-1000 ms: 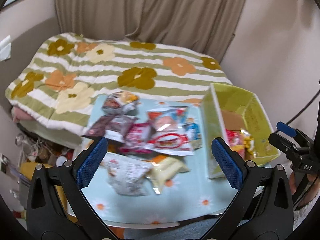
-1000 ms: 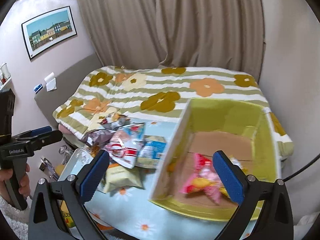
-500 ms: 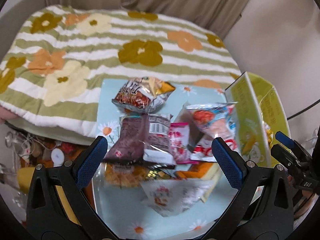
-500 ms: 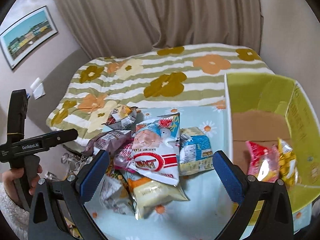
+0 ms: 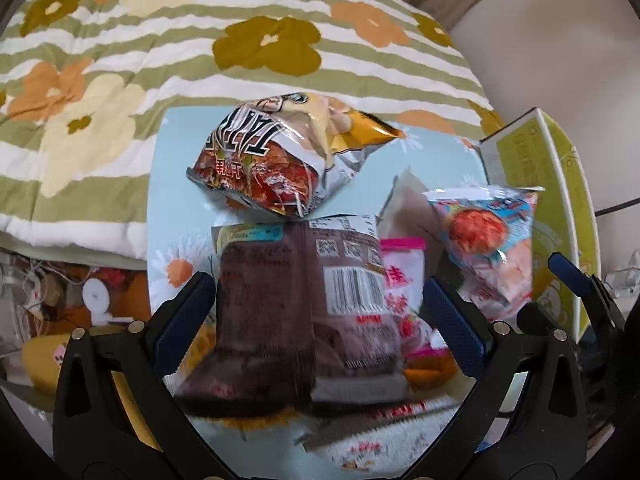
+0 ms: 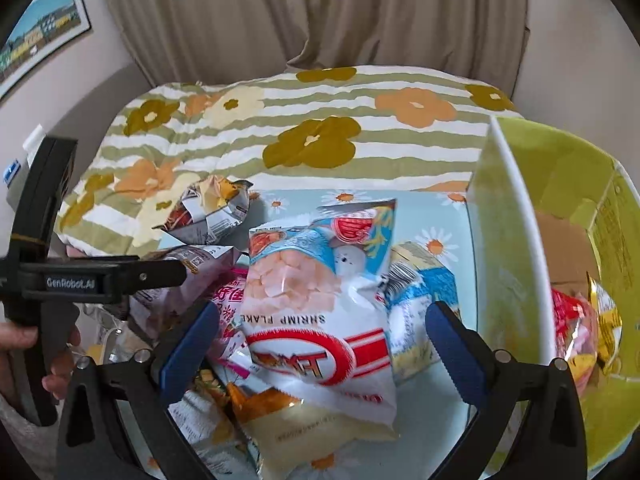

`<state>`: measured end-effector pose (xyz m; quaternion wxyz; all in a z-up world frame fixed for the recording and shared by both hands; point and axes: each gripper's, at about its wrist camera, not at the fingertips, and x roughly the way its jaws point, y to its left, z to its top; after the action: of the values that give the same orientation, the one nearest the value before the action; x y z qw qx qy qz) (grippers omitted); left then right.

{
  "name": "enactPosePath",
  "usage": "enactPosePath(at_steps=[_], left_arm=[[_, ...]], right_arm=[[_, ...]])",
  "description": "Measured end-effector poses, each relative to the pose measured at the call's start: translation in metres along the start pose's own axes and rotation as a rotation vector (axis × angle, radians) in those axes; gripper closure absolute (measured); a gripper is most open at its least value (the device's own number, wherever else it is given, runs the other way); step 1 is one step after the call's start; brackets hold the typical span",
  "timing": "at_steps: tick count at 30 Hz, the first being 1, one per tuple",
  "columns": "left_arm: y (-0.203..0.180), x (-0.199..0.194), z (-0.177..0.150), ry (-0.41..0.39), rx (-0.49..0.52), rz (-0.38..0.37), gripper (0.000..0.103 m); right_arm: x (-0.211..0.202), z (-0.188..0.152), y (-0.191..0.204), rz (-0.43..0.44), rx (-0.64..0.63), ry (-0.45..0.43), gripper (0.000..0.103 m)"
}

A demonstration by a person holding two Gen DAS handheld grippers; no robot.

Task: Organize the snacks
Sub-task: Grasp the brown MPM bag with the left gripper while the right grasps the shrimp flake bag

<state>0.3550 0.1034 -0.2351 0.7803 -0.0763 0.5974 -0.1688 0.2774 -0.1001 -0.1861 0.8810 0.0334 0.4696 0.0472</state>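
Note:
Several snack bags lie heaped on a light-blue daisy table [image 5: 168,184]. My left gripper [image 5: 318,320] is open, its blue pads on either side of a brown packet [image 5: 296,312] with a barcode. Beyond that packet lies a silver and red bag [image 5: 280,164]. My right gripper [image 6: 320,346] is open around a white shrimp flake bag [image 6: 316,300]. The shrimp flake bag [image 5: 492,240] also shows right of the brown packet. The left gripper [image 6: 176,274] reaches in from the left in the right wrist view. A green box [image 6: 516,220] at the right holds a red and yellow snack [image 6: 580,320].
A bed with a striped flower quilt [image 6: 312,120] lies behind the table, with curtains [image 6: 320,12] and a framed picture [image 6: 40,36] on the wall. Clutter sits on the floor [image 5: 80,292] left of the table. A hand [image 6: 24,344] holds the left gripper's handle.
Both grippers have come down and forward toward the heap. The left one now straddles the brown packet and the right one has swung left from the green box to the shrimp flake bag.

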Motion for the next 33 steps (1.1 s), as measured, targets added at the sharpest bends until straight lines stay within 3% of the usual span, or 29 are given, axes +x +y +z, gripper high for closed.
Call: enactPosePath(at_steps=[7, 9, 11, 25, 33], left_arm=[[0.003, 0.021, 0.002, 0.059, -0.002, 0.014, 0.002], [0.004, 0.024, 0.0, 0.071, -0.007, 0.018, 0.016], [0.004, 0.025, -0.002, 0.076, -0.004, 0.013, 0.022], [0.003, 0.007, -0.019, 0.049, 0.01, 0.041, 0.032], [0.001, -0.007, -0.032, 0.026, 0.006, 0.042, 0.032]], right_arm=[[0.02, 0.004, 0.016, -0.059, -0.09, 0.003, 0.0], [0.023, 0.004, 0.018, -0.068, -0.114, 0.009, 0.0], [0.025, 0.004, 0.02, -0.069, -0.126, 0.012, 0.0], [0.037, 0.001, 0.027, -0.124, -0.151, 0.034, 0.002], [0.037, -0.004, 0.026, -0.127, -0.16, 0.054, 0.035]])
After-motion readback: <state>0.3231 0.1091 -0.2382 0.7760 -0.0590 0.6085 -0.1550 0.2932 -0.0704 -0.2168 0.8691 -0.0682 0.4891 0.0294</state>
